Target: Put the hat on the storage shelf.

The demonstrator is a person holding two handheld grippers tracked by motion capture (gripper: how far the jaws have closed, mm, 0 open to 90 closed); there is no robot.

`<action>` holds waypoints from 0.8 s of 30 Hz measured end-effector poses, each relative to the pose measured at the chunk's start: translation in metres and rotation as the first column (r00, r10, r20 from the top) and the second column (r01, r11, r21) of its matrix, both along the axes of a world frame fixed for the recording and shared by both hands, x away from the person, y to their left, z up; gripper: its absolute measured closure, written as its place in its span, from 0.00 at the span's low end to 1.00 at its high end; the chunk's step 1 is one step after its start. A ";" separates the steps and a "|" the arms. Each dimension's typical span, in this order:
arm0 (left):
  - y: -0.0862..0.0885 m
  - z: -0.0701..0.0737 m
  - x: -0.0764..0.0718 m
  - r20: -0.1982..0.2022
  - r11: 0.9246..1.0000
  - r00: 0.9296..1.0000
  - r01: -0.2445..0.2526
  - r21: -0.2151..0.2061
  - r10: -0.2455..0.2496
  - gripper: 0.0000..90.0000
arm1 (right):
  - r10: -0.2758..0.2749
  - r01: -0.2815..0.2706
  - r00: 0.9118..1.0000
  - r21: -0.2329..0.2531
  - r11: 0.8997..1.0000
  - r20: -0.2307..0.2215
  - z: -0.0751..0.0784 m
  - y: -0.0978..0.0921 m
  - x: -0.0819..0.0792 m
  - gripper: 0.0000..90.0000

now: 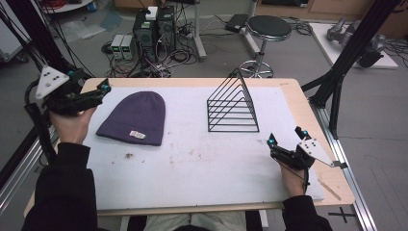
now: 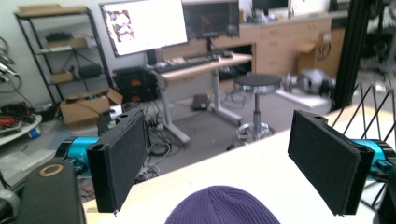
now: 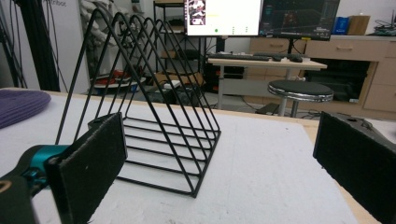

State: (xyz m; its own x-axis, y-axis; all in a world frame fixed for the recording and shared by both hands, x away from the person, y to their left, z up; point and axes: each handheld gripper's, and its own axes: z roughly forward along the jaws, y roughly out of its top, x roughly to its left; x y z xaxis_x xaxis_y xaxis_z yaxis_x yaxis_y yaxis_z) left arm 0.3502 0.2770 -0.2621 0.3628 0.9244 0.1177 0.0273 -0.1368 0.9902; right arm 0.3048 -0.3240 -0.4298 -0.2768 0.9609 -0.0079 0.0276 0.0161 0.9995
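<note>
while both jaws gape, purple beanie [image 1: 133, 118] just beside left gripper [image 1: 102, 89]; right gripper [image 1: 285, 140] well apart

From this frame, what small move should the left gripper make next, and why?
Probably lower the left gripper forward onto the purple beanie. Its jaws stand wide open and empty, raised just beyond the crown, so nothing is grasped yet. The right gripper rests open near the wire rack.
</note>
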 end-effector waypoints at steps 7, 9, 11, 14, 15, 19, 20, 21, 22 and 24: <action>-0.010 -0.007 0.036 -0.085 0.997 0.996 0.036 0.069 -0.030 0.22 | 0.015 -0.014 1.000 -0.022 1.000 0.003 0.000 0.002 0.001 0.02; -0.011 -0.010 0.047 -0.108 0.997 0.994 0.039 0.074 -0.031 0.22 | 0.016 -0.016 1.000 -0.023 1.000 0.003 0.000 0.002 0.001 0.02; -0.011 -0.014 0.057 -0.133 0.997 0.991 0.041 0.070 -0.031 0.22 | 0.017 -0.017 1.000 -0.017 1.000 -0.005 0.000 0.002 0.001 0.02; -0.012 -0.018 0.070 -0.169 0.997 0.985 0.038 0.069 -0.026 0.22 | 0.018 -0.018 1.000 -0.018 1.000 -0.005 0.000 0.003 0.001 0.02; -0.012 -0.020 0.074 -0.183 0.996 0.983 0.041 0.073 -0.027 0.22 | 0.019 -0.019 1.000 -0.019 1.000 -0.006 0.000 0.003 0.001 0.02; -0.010 -0.029 0.094 -0.234 0.995 0.972 0.031 0.095 -0.008 0.22 | 0.023 -0.024 1.000 -0.025 0.999 -0.007 -0.001 0.003 0.001 0.02; -0.010 -0.029 0.094 -0.234 0.995 0.972 0.031 0.095 -0.008 0.22 | 0.024 -0.024 1.000 -0.024 0.999 -0.009 -0.001 0.004 0.001 0.02; -0.010 -0.032 0.098 -0.242 0.995 0.970 0.027 0.092 -0.004 0.21 | 0.026 -0.026 1.000 -0.027 0.999 -0.006 -0.001 0.004 0.001 0.02; -0.010 -0.035 0.102 -0.247 0.996 0.969 0.028 0.081 -0.008 0.21 | 0.028 -0.028 1.000 -0.029 0.999 -0.007 -0.001 0.004 0.001 0.02; -0.011 -0.042 0.110 -0.260 0.997 0.966 0.034 0.072 -0.014 0.21 | 0.029 -0.030 1.000 -0.033 0.999 -0.007 -0.001 0.004 0.001 0.02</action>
State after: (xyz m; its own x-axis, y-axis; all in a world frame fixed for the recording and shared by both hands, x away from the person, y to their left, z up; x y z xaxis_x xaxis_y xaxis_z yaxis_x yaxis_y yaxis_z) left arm 0.4603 0.2662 -0.3040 0.4121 0.9071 0.0852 0.2773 -0.2139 0.9367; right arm 0.3061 -0.3203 -0.4307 -0.3052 0.9515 -0.0376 0.0330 0.0501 0.9982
